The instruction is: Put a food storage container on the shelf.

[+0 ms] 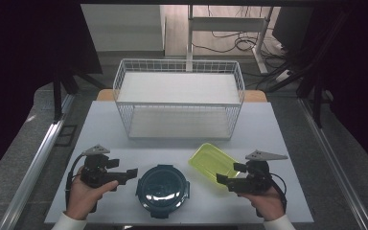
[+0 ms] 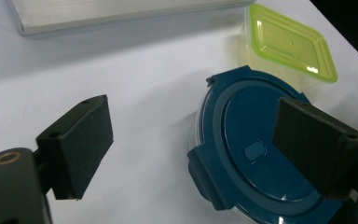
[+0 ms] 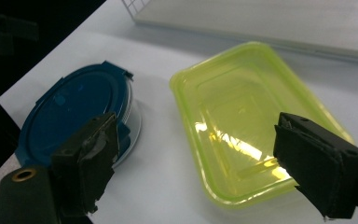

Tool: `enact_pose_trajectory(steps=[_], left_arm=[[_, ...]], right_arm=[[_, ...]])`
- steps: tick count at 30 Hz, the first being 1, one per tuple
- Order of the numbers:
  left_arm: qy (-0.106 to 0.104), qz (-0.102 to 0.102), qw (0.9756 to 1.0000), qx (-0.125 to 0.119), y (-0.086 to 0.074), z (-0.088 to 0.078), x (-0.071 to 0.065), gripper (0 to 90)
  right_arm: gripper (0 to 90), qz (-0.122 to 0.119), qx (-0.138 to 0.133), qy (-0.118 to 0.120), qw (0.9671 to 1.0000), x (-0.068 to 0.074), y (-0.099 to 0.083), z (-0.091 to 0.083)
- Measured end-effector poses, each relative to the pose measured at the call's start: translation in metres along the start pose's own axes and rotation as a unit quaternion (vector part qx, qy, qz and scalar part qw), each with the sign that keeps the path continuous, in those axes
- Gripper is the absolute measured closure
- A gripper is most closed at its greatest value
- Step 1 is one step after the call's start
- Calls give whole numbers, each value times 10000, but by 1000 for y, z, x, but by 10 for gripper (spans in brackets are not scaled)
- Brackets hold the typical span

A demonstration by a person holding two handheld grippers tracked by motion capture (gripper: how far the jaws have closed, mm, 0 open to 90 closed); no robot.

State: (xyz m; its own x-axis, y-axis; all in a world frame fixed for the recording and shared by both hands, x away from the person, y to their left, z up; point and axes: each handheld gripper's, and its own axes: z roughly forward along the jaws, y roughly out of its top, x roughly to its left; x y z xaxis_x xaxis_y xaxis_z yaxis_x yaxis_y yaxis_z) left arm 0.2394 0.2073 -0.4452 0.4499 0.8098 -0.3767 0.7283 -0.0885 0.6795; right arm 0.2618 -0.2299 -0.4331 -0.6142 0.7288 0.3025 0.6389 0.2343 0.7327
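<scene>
Both grippers, left point(image 1: 133, 173) and right point(image 1: 226, 174), are hanging open and empty, lining up on the blue round container point(image 1: 163, 190) and yellow-green box point(image 1: 213, 163); next, closing on each.

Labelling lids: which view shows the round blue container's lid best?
Left gripper view: the blue lid is close, with centre tab and side clips visible. High view shows it whole but small; right gripper view shows it at an angle.
</scene>
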Motion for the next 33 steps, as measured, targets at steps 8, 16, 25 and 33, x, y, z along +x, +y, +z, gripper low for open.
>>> enact_pose_trajectory(steps=[8,16,25,33], left_arm=[[-291,-133,9993,212,-11,13,-8,85],[-414,-272,9986,208,-13,13,-5,93],[-659,-594,9952,404,-22,20,1,105],[-748,-663,9936,518,-27,28,1,113]], right_arm=[[123,270,269,224,9990,13,-10,15],[111,418,357,400,9977,23,-15,23],[108,562,388,493,9964,32,-19,31],[120,666,383,674,9948,47,-25,45]])
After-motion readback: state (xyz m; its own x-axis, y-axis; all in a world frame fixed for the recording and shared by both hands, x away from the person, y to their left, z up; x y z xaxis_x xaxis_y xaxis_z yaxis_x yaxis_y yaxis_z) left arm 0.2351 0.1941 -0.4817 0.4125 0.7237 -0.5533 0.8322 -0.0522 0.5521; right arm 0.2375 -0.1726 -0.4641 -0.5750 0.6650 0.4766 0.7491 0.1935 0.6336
